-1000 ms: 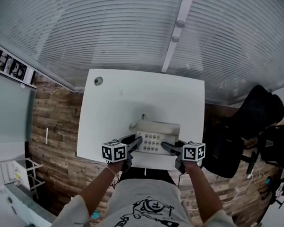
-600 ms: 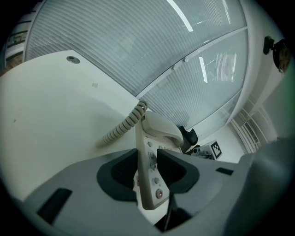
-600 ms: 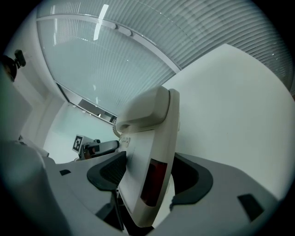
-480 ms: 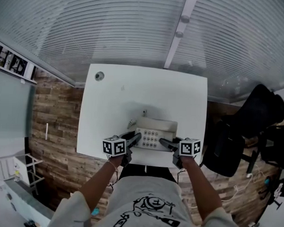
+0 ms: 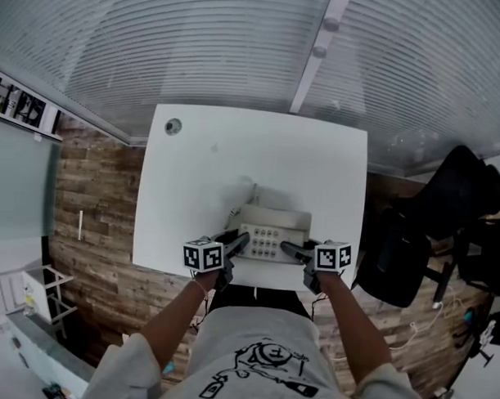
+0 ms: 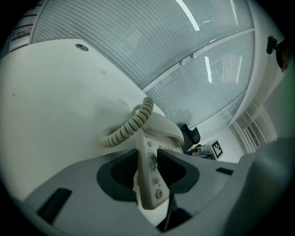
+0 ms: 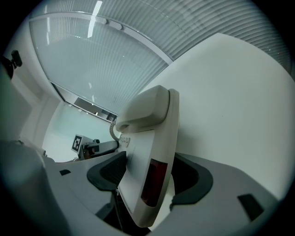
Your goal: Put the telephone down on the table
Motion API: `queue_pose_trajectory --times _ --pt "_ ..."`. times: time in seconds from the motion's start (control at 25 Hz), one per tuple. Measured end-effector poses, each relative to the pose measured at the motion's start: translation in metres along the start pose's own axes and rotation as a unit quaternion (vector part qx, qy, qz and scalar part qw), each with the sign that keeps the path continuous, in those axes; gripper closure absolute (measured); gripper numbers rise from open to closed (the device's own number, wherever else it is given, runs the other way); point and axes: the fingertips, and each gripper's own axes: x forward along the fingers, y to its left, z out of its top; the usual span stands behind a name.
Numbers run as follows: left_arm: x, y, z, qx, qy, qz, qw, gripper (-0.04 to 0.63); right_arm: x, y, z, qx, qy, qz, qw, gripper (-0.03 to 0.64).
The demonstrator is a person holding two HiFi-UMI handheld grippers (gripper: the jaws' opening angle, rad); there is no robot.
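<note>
The head view looks steeply down on the table (image 5: 260,146); both gripper views sit close, sharing the telephone (image 6: 150,173).

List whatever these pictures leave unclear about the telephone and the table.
- Contact between telephone and table: in the head view the telephone's own body covers its underside; in both gripper views the tool bodies block it.
- Key labels: too small in the head view, seen edge-on in the left gripper view.
- Where the cord plugs in: in the left gripper view the telephone and tool body cover its ends.
- Table's near edge: in the head view the left tool and right tool cover parts.
</note>
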Motion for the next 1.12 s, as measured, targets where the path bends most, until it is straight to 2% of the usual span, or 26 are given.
queue_pose_trajectory --times 1.12 --pt "0.012 0.027 -0.015 -0.008 0.03 0.02 0.9993 0.453 0.008 -0.008 -0.005 -0.023 0.008 -0.059 0.998 0.298"
